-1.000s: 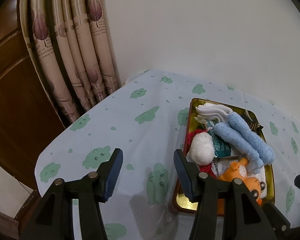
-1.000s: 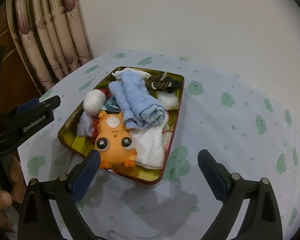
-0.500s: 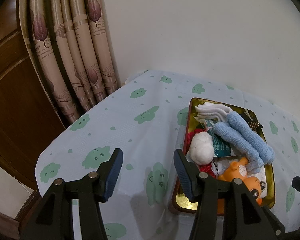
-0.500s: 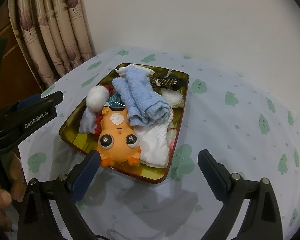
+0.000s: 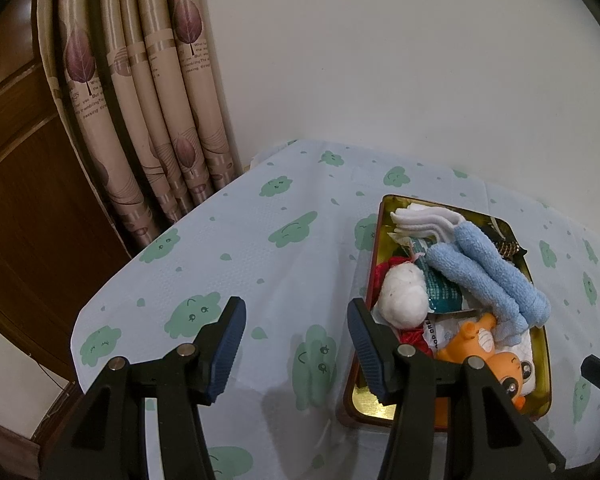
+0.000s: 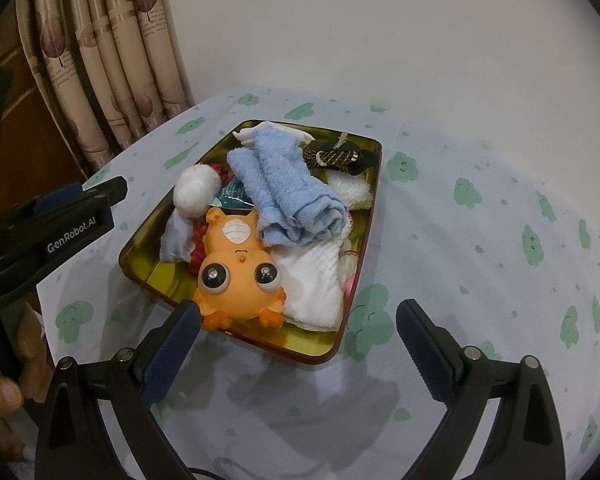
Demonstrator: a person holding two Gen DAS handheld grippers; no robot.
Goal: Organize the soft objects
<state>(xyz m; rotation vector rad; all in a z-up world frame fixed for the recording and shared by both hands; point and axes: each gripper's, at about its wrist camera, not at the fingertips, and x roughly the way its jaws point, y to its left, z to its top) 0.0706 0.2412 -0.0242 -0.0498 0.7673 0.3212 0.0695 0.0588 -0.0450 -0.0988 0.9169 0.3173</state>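
Soft stuff's piled in the gold tray (image 6: pixel 148 236) mid-tabletop (image 6: pixel 480 280); we've got both tongs, left tongs (image 5: pixel 296 344) and right tongs (image 6: pixel 298 344), angled down near it, spread, gripping nothing.

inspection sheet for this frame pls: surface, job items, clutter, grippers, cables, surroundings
Surface: table under a pale tablecloth printed with green clouds.
Job's things: gold tray holds an orange toy at its near end, a rolled blue towel, a white cloth beside the toy, a white ball and a dark woven item at the far corner.
Clutter: teal packet and red fabric partly buried in the tray.
Grippers: left gripper open, over bare cloth beside the tray; right gripper open, empty, at the tray's near edge.
Cables: nothing seen.
Surroundings: white wall, leaf-print curtain, wooden panel.
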